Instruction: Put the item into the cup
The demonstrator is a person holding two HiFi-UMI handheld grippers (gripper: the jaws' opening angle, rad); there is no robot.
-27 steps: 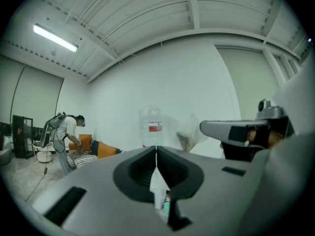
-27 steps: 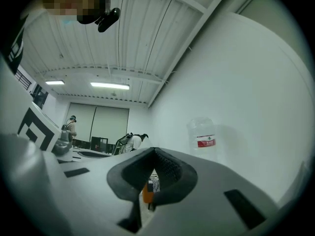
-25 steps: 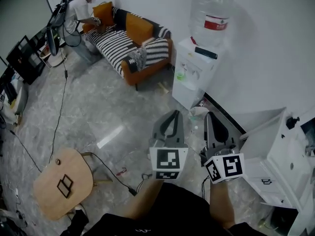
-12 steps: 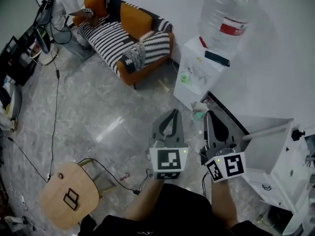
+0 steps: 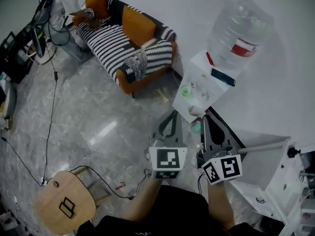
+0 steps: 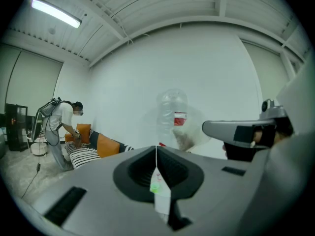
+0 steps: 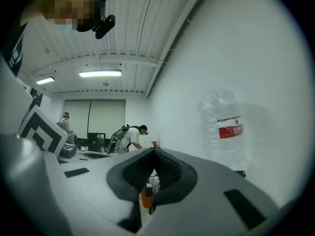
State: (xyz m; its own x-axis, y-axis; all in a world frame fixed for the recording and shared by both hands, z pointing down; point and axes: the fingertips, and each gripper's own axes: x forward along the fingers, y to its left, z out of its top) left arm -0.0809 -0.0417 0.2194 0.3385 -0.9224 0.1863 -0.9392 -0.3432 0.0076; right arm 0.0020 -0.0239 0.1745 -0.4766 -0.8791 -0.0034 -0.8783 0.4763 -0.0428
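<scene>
A small green cup (image 5: 186,90) stands on the shelf of the white water dispenser (image 5: 197,98), under the big clear bottle (image 5: 238,36). A dark flat item (image 5: 222,77) lies on the dispenser's top. Both grippers are held side by side at chest height, a short way in front of the dispenser and apart from it. My left gripper (image 5: 173,113) is shut with nothing in it; in the left gripper view (image 6: 157,147) the cup shows as a green spot (image 6: 155,187) below the tips. My right gripper (image 5: 205,116) (image 7: 154,149) is shut and empty too.
An orange sofa (image 5: 129,42) with striped cushions stands at the back, a person (image 5: 66,6) bending over its far end. Behind my left side is a round wooden stool (image 5: 64,207), with cables (image 5: 50,112) trailing over the grey floor. A white cabinet (image 5: 283,173) stands at right.
The view has moved nearer the water dispenser, which now sits lower and closer to the grippers. Both grippers stay shut, side by side.
</scene>
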